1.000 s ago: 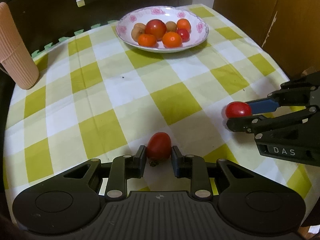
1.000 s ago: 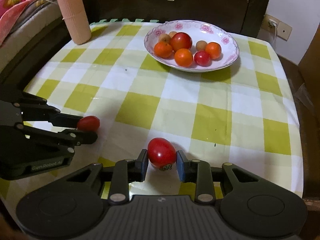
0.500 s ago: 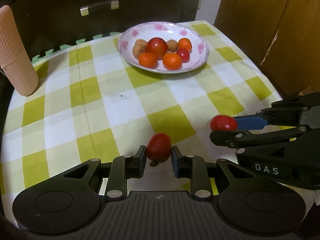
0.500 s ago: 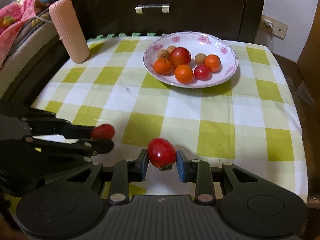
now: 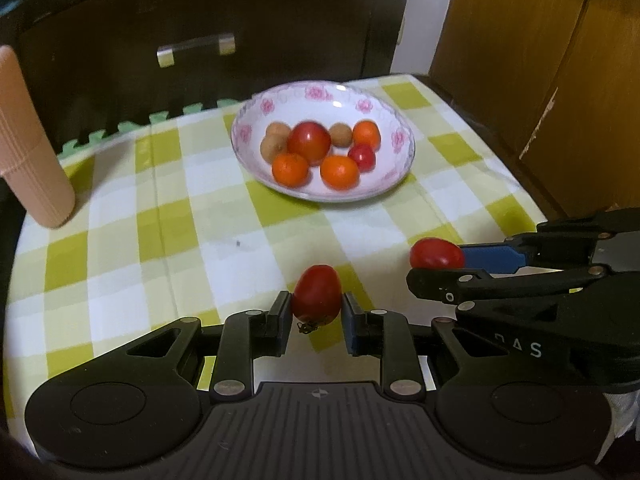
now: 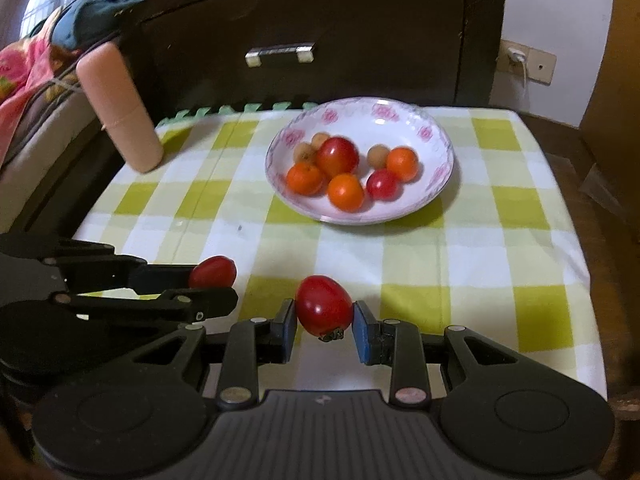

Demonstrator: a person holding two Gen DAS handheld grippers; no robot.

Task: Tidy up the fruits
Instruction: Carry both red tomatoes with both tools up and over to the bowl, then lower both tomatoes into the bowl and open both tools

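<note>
While your left tool point(image 5: 316, 312) is closed on a red tomato point(image 5: 317, 298) — pinched between both pads, stem end hanging down — your right tool point(image 6: 324, 322) grips a second red tomato point(image 6: 324, 305) the same way, pads pressed against its two sides. Both loads are clear of the cloth, above the near part of the tabletop point(image 6: 532, 200), and the two tools sit side by side: from the left camera the right tool point(image 5: 438, 264) reaches in from the right with its tomato point(image 5: 436, 253) at the tips, just beside yours.

Straight ahead of you, well apart from both tools, the flowered bowl point(image 5: 394, 176) stands near the far edge of the checked cloth. It holds a big tomato point(image 5: 309, 141), a smaller one, three oranges and some small brown fruits — the front rim has bare white room.

Between the tools and the bowl the cloth is open. A ribbed pink cylinder point(image 5: 28, 148) stands at the far left corner, a dark drawer front point(image 6: 280, 54) rises behind the far edge, and the right edge drops off beside wooden panels point(image 5: 540, 60).
</note>
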